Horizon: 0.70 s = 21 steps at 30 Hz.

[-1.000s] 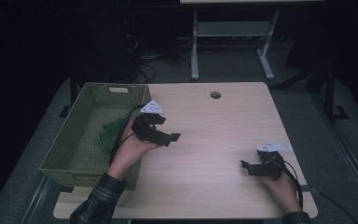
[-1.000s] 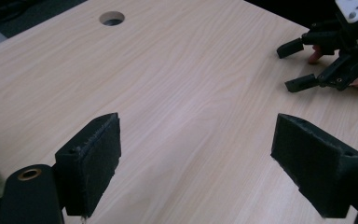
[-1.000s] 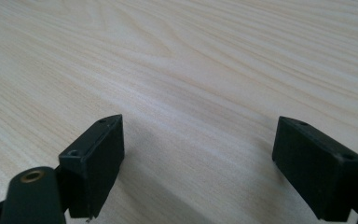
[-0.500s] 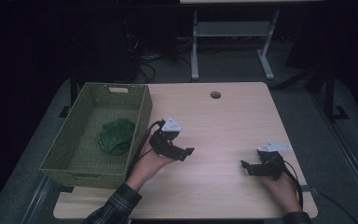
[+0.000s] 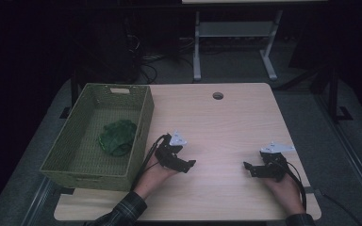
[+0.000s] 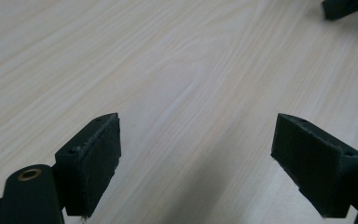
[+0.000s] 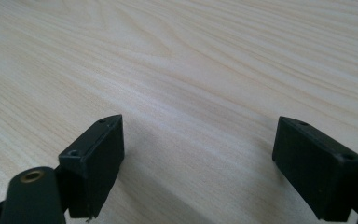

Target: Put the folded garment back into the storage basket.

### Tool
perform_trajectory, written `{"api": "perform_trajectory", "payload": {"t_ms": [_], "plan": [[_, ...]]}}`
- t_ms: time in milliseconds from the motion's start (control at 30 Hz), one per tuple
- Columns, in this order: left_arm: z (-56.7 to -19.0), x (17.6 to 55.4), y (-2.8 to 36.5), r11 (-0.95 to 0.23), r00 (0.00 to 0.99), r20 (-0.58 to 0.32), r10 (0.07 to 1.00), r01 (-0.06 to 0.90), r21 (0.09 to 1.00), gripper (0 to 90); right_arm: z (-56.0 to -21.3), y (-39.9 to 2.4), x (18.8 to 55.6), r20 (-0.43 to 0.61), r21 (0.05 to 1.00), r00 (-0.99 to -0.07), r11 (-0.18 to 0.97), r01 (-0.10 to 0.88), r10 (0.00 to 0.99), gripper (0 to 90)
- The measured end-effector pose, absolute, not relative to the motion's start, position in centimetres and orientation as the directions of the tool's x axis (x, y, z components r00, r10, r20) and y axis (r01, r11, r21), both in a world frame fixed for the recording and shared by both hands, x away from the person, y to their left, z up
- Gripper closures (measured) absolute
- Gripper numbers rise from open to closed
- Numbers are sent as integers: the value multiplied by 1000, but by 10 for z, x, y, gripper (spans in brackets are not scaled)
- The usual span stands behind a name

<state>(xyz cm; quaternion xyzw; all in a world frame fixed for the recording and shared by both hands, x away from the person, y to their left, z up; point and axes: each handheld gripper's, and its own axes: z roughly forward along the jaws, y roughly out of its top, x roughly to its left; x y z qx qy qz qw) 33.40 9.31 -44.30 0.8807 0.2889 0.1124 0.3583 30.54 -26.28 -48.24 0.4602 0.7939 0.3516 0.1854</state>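
The green cloth [image 5: 118, 137] already lies in the basket [image 5: 141, 117], just left of the left gripper [image 5: 191, 163]. Both it and the right gripper [image 5: 246, 167] gape empty over the table [image 5: 226, 122]; little seems left.

Dim lab or office: pale wooden desk [image 5: 226, 117] with cable hole [image 5: 218, 95], loose floor cables [image 5: 146, 59], metal stand [image 5: 231, 42].
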Motion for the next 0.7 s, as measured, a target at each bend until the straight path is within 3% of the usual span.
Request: {"api": "perform_trajectory", "payload": {"t_ms": [333,533,700], "plan": [[-471,336,95,-597,787,13,617,457,659,147,-482,-263,305,30,729,-508,330,600,861,161],[-479,330,97,-553,795,3,606,419,720,129,-482,-263,305,29,729,-510,331,600,860,159],[-479,330,97,-555,798,3,603,417,720,130,-482,-263,305,30,728,-510,331,600,860,158]]}}
